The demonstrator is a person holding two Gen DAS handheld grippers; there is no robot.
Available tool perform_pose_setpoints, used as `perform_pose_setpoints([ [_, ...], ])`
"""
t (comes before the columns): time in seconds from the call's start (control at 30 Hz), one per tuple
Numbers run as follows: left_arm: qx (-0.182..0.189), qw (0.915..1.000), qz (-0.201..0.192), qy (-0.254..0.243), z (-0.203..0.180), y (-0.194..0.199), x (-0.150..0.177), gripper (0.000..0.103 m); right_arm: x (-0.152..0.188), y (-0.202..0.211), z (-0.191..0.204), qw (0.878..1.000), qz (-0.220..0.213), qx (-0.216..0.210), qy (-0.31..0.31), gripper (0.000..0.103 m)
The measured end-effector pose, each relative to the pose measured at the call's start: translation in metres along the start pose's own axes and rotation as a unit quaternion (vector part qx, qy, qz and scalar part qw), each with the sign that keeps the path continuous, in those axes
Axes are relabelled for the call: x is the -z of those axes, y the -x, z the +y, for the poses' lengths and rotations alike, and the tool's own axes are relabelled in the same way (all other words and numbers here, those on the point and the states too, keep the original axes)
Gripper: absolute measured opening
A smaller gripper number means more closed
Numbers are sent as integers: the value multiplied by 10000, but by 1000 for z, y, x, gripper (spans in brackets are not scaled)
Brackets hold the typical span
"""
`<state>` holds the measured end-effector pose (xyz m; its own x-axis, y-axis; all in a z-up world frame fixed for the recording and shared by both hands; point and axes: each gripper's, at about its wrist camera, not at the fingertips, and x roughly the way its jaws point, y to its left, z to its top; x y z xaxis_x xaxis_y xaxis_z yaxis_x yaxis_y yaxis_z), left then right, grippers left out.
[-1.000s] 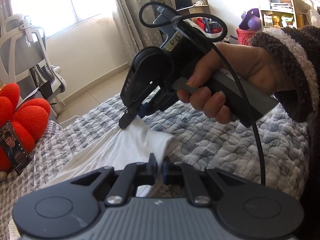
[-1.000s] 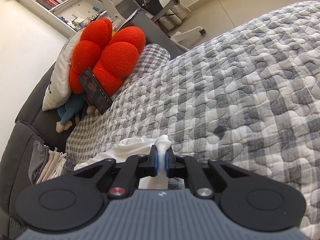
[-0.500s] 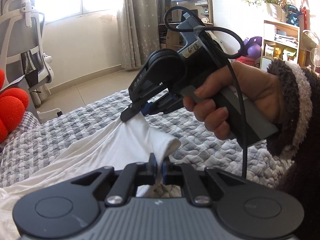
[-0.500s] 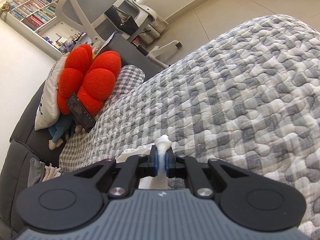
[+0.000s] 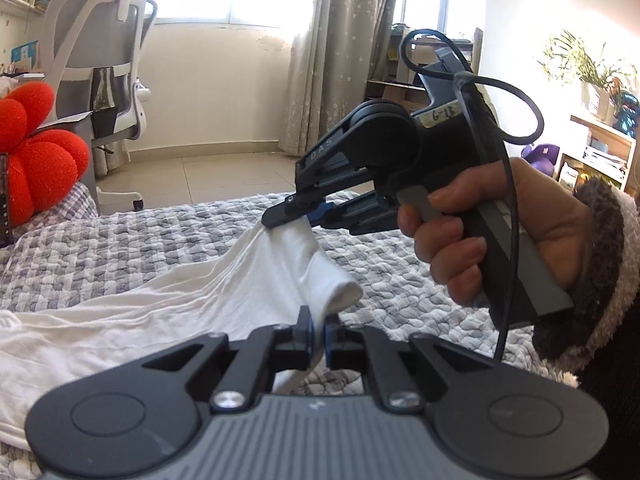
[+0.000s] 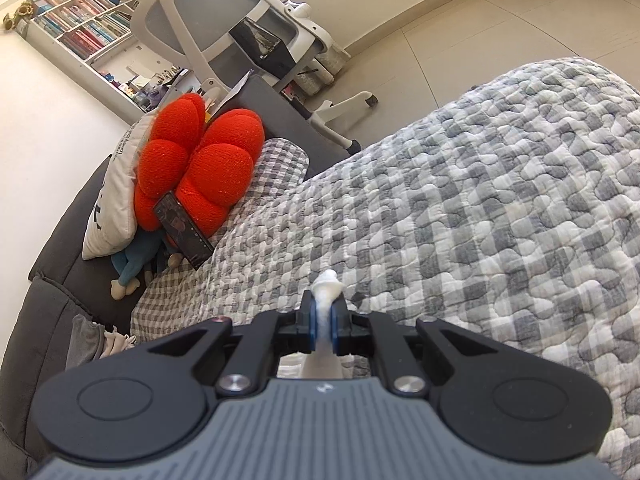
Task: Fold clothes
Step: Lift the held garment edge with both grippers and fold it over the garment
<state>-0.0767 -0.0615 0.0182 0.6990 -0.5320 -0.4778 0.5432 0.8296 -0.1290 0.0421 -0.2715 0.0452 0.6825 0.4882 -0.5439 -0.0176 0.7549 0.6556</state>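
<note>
A white garment (image 5: pixel 168 300) lies stretched across the grey checked quilt (image 5: pixel 120 240), running from lower left up to the two grippers. My left gripper (image 5: pixel 317 330) is shut on a fold of it near the sleeve end (image 5: pixel 340 288). Farther off, my right gripper (image 5: pixel 298 216), held by a hand (image 5: pixel 480 236) in a fleecy sleeve, is shut on another bit of the same cloth and lifts it off the quilt. In the right wrist view that gripper (image 6: pixel 324 326) pinches a white tuft of the garment (image 6: pixel 328 282) over the quilt (image 6: pixel 480 220).
A red flower-shaped cushion (image 6: pixel 192 172) with a dark card (image 6: pixel 184 236) leaning on it, a white pillow (image 6: pixel 112 200) and a blue soft toy (image 6: pixel 132 264) sit at the bed's head. A white office chair (image 5: pixel 100 60) stands on the tiled floor (image 5: pixel 200 176) beyond the bed edge.
Both grippers have risen a little with the white garment still pinched. The left wrist view has rolled level, and the cloth now spreads wider across the quilt.
</note>
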Motion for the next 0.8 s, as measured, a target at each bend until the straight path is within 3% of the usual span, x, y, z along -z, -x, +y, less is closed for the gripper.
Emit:
perform_pose_setpoints([
  [0.3, -503, 9914, -396, 1145, 36, 26, 1, 5, -2, -24, 44, 9990, 137, -251, 346, 9],
  [0.5, -943, 9783, -544, 1764, 60, 46, 12, 5, 4, -48, 76, 9966, 338, -420, 624, 9],
  [0.8, -1547, 9513, -662, 2582, 105, 75, 21, 5, 25, -90, 118, 9918, 631, -537, 974, 9],
])
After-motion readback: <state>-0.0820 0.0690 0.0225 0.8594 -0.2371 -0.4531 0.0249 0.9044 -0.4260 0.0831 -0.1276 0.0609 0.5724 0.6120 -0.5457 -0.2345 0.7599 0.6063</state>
